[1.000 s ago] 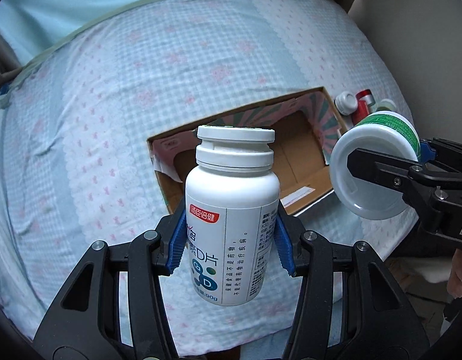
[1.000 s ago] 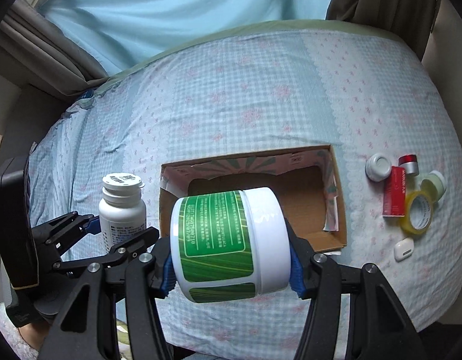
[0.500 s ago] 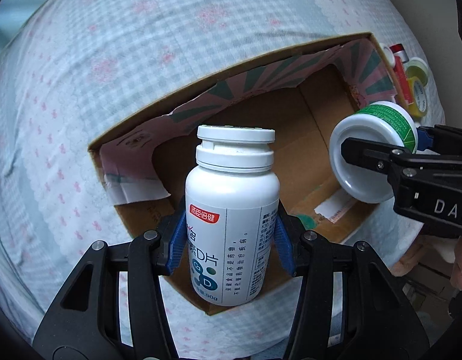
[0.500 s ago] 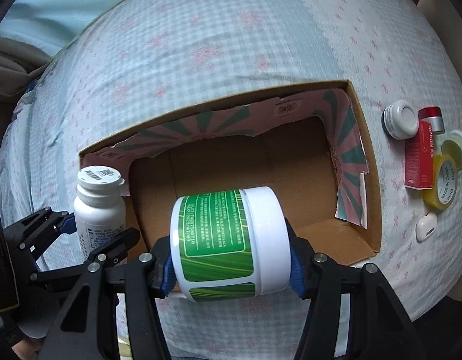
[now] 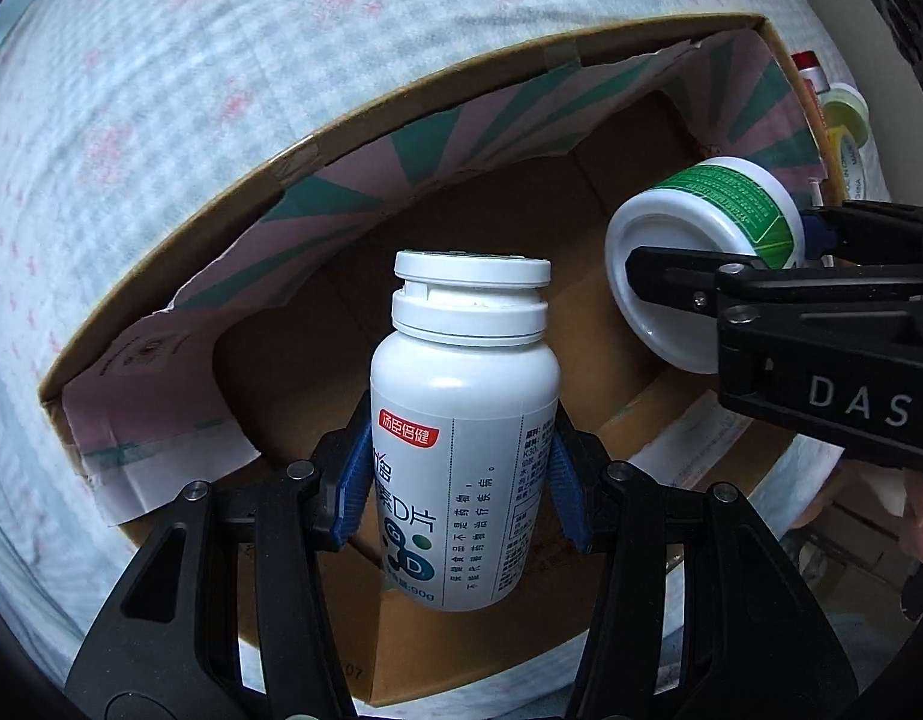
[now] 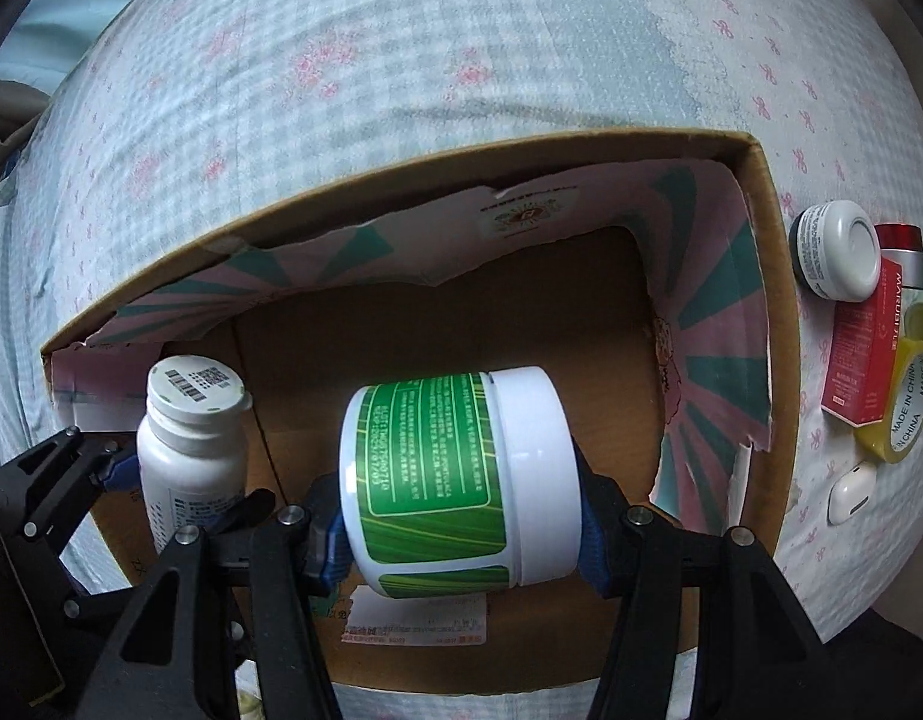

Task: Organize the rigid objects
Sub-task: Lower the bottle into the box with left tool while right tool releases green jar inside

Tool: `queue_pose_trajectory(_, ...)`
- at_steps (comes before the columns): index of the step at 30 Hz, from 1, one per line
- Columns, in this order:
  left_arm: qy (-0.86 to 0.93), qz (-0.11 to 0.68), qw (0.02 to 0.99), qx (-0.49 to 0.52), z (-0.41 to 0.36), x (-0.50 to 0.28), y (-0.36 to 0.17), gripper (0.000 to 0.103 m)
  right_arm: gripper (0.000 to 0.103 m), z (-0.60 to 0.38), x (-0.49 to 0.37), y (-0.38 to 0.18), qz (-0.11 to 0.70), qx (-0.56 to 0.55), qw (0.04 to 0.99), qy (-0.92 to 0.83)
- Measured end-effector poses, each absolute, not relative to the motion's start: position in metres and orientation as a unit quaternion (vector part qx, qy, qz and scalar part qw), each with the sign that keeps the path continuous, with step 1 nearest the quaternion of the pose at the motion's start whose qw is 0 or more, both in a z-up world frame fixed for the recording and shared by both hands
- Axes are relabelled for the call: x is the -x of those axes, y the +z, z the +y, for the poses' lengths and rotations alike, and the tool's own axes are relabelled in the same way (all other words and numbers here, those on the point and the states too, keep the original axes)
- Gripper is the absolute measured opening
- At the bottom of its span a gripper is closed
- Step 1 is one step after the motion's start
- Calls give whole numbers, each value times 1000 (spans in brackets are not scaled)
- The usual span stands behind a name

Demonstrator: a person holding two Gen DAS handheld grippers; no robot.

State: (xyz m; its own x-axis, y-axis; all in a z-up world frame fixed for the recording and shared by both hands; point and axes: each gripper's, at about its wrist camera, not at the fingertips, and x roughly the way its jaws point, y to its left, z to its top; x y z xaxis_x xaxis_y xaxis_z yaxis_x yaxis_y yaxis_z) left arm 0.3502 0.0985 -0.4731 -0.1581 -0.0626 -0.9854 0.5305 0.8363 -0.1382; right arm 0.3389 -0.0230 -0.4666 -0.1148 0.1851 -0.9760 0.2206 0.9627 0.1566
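My left gripper point(image 5: 461, 486) is shut on an upright white pill bottle point(image 5: 464, 438) with a white cap, held over the left part of the open cardboard box point(image 5: 317, 147). My right gripper point(image 6: 461, 522) is shut on a white jar with a green label point(image 6: 455, 474), lying on its side, over the box point(image 6: 755, 198) middle. The bottle shows at left in the right wrist view point(image 6: 191, 438). The jar shows at right in the left wrist view point(image 5: 701, 258).
The box sits on a blue checked bedspread point(image 6: 401, 48). Right of the box lie a small white jar point(image 6: 833, 252), a red carton point(image 6: 863, 354), a yellow tape roll point(image 6: 899, 402) and a white earbud case point(image 6: 848, 492).
Both grippers have moved forward and down toward the box with their loads. The box now fills both views, and the bottle and jar hang over its inside.
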Motion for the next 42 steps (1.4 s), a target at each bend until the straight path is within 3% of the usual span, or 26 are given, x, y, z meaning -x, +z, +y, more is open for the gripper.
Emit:
queue_pose_trajectory(4, -231, 720, 630, -174, 97, -350, -476, 50, 54, -25, -343, -463, 740, -138, 659, 4)
queue_pose_trajectory(5, -240, 714, 636, -169, 97, -350, -472, 69, 54, -24, -344, -462, 735, -136, 664, 8)
queue_pose_trajectory(6, -243, 706, 644, -168, 96, -350, -467, 102, 55, -23, -345, -460, 728, -133, 672, 12)
queue_pose_trajectory(7, -243, 697, 654, -167, 97, -352, -462, 102, 71, -22, -347, -458, 721, -126, 681, 16)
queue_pose_trajectory(8, -240, 693, 660, -164, 98, -354, -459, 103, 103, -20, -348, -456, 716, -114, 688, 15)
queue_pose_trajectory(24, -197, 702, 676, -113, 123, -336, -448, 103, 103, -37, -330, -429, 721, -132, 680, 7)
queue_pose_trajectory(31, -162, 670, 715, -114, 147, -305, -394, 103, 103, -27, -303, -386, 705, -121, 699, 10)
queue_pose_trajectory(42, -147, 604, 780, -72, 187, -233, -263, 103, 103, -15, -234, -285, 652, -88, 753, 12)
